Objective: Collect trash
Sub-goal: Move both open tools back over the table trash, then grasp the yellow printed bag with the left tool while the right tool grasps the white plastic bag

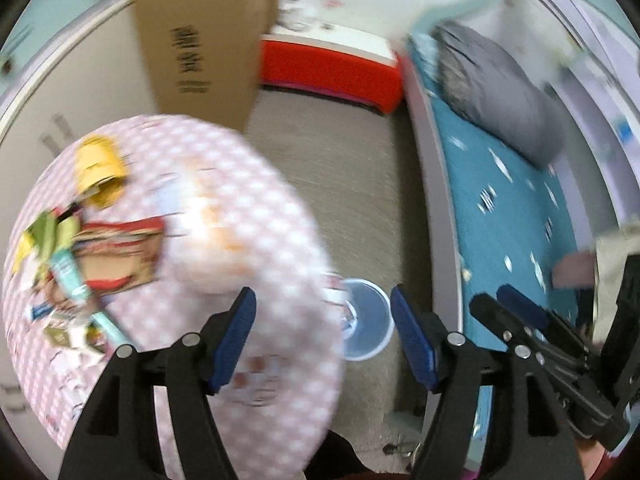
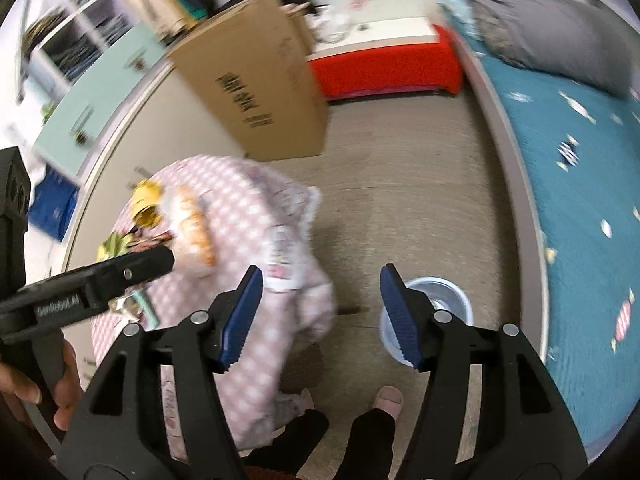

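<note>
A round table (image 1: 260, 220) with a pink checked cloth carries trash: a crumpled yellow wrapper (image 1: 98, 172), a green wrapper (image 1: 48, 236), a red and brown carton (image 1: 120, 256), a teal tube (image 1: 72, 280) and a clear bag with orange print (image 2: 194, 228). On the floor beside the table stands a small pale blue bin (image 1: 366, 320). My left gripper (image 1: 320, 300) hangs open over the table's edge and the bin, nothing between its fingers. My right gripper (image 2: 320, 276) is open and empty too, with the bin (image 2: 444, 296) behind its right finger.
A tall cardboard box (image 1: 200, 40) leans at the back, beside a red bench (image 1: 332, 72). At the right is a bed with a teal cover (image 1: 512, 200) and a grey pillow (image 1: 500, 88). The person's foot (image 2: 390, 400) stands on the grey floor near the bin.
</note>
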`<control>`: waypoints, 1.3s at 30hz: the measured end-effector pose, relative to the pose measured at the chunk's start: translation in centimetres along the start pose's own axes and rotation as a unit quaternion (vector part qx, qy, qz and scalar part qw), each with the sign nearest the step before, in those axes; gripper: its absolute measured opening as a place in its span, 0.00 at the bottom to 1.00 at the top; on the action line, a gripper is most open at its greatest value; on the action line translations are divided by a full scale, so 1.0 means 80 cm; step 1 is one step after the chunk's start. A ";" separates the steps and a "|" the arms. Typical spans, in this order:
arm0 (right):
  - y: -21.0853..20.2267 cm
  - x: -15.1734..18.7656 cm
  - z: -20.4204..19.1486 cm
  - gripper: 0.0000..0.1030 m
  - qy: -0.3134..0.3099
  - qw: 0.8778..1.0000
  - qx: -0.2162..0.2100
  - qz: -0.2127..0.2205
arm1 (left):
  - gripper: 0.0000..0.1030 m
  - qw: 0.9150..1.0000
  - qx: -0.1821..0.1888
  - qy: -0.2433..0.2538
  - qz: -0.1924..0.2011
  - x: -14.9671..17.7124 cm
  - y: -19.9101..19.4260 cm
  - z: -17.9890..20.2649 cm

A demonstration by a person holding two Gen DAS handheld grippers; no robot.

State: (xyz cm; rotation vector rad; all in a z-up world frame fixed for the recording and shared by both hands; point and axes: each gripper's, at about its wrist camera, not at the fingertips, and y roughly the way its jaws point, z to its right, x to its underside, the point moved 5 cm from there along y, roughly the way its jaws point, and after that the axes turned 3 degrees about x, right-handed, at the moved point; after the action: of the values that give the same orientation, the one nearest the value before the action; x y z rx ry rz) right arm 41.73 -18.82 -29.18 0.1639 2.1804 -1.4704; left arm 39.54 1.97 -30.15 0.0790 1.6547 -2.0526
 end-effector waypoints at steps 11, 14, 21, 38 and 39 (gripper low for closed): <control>0.104 -0.012 -0.153 0.65 -0.070 0.995 -0.038 -0.055 | 0.67 0.993 -0.039 -0.107 0.025 -0.029 -0.041 -0.185; 0.141 -0.017 -0.174 0.65 -0.075 0.995 -0.026 -0.066 | 0.67 0.993 -0.042 -0.110 0.022 -0.037 -0.037 -0.211; 0.190 -0.027 -0.195 0.65 -0.078 0.993 -0.019 -0.086 | 0.69 0.992 -0.036 -0.122 0.011 -0.065 -0.006 -0.254; 0.207 -0.085 -0.209 0.33 -0.045 0.998 -0.036 -0.040 | 0.69 0.982 -0.046 -0.182 -0.029 -0.136 0.088 -0.314; 0.206 -0.087 -0.208 0.33 -0.042 0.998 -0.037 -0.039 | 0.69 0.981 -0.048 -0.183 -0.031 -0.137 0.092 -0.315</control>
State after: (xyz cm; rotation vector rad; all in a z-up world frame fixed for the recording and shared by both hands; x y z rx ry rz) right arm 48.23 4.07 -34.84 -0.0080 2.1903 -1.4089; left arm 45.63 28.10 -39.51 -0.3664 1.5337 -1.8898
